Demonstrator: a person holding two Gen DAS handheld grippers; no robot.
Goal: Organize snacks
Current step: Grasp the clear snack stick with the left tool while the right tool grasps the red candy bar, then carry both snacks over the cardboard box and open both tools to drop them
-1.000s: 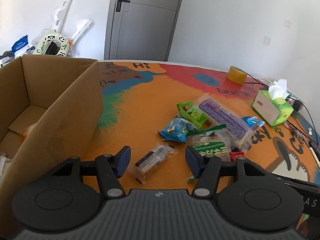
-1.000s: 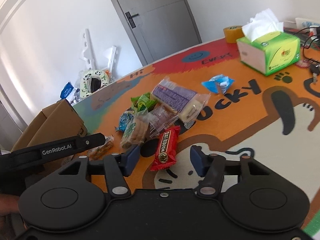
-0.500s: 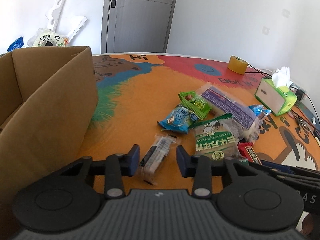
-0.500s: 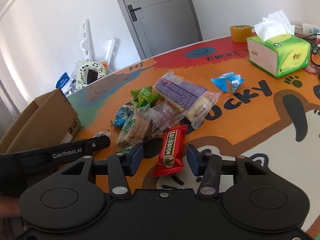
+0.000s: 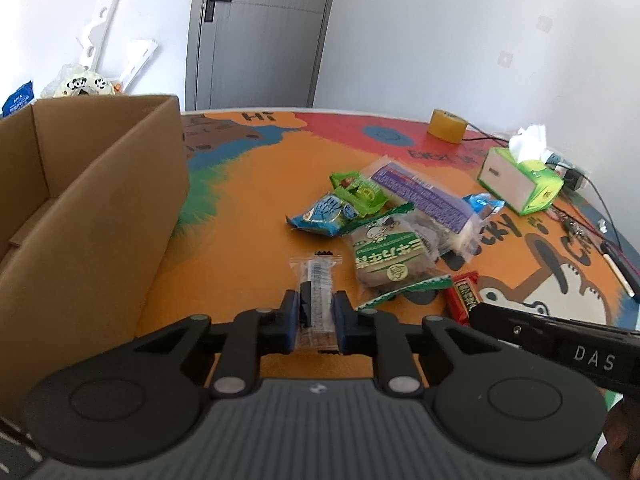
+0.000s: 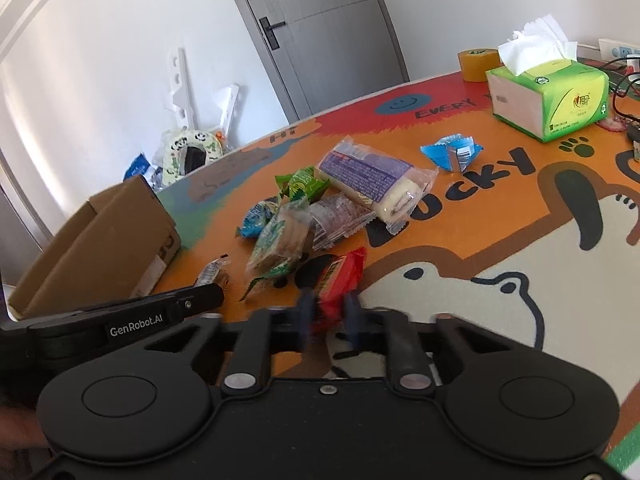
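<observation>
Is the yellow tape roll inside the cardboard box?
No, the yellow tape roll sits on the colorful table mat near the far edge, well apart from the cardboard box.

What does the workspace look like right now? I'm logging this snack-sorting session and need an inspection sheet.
Surface: cartoon-printed table mat, mostly orange.
Job's things: cardboard box at left, open; loose snack pile mid-table.
Clutter: tissue box, tape roll.
Grippers: left hand-held gripper shut on clear-wrapped snack bar; right hand-held gripper shut on red snack packet, fingers blurred.
Cables: black and red leads behind the tissue box.
Surroundings: grey door, white walls, floor clutter.
</observation>
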